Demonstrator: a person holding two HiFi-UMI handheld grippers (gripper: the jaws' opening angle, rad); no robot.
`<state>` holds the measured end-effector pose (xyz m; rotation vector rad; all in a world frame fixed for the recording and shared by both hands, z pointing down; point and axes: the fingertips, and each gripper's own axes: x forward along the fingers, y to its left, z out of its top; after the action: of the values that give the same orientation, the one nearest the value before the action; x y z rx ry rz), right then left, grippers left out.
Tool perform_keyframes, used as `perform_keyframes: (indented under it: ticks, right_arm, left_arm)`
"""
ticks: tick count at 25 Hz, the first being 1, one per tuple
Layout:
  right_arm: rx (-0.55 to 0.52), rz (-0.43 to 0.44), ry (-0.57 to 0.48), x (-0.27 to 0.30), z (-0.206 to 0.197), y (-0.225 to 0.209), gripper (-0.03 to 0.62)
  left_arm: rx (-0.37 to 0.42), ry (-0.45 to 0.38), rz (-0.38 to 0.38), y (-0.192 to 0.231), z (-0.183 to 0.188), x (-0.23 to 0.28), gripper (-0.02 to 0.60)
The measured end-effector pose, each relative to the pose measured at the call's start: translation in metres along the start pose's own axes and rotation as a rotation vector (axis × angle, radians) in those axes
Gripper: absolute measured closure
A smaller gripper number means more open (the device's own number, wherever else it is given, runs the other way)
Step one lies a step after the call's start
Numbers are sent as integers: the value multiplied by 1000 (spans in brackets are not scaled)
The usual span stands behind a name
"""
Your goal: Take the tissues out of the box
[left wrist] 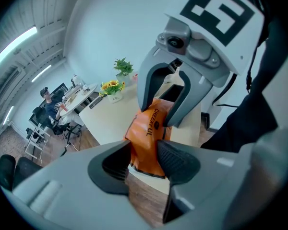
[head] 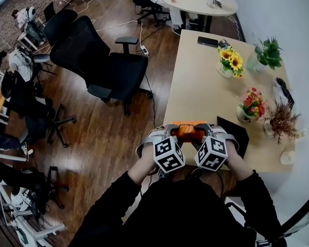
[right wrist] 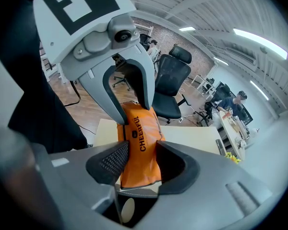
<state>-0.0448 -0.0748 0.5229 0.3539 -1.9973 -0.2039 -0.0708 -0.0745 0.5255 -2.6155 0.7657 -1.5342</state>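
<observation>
Left gripper [left wrist: 144, 159] and right gripper [right wrist: 139, 159] both clamp an orange tissue pack [head: 188, 130].
It is at the table's [head: 201, 81] near edge; bare tabletop lies beyond, flower pots [head: 252, 107] along its right edge.

the head view looks steeply down. both gripper views face each other, close on the orange pack [left wrist: 146, 135].

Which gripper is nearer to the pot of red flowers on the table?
Right. The right gripper sits at the table edge, diagonally below the red flowers; the left gripper is beside it, farther left.
</observation>
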Motion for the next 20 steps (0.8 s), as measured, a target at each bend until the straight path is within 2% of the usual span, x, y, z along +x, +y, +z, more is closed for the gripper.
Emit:
perform_keyframes:
  ticks: [8, 13, 20]
  right_arm:
    - [16, 63, 31, 38, -10, 12, 414]
    - [22, 124, 47, 63, -19, 22, 414]
    - [56, 186, 74, 94, -27, 33, 418]
  left_arm:
    - [-27, 64, -54, -5, -28, 32, 428]
    - [-52, 80, -113, -12, -41, 50, 428]
    - [-40, 115, -170, -18, -58, 70, 430]
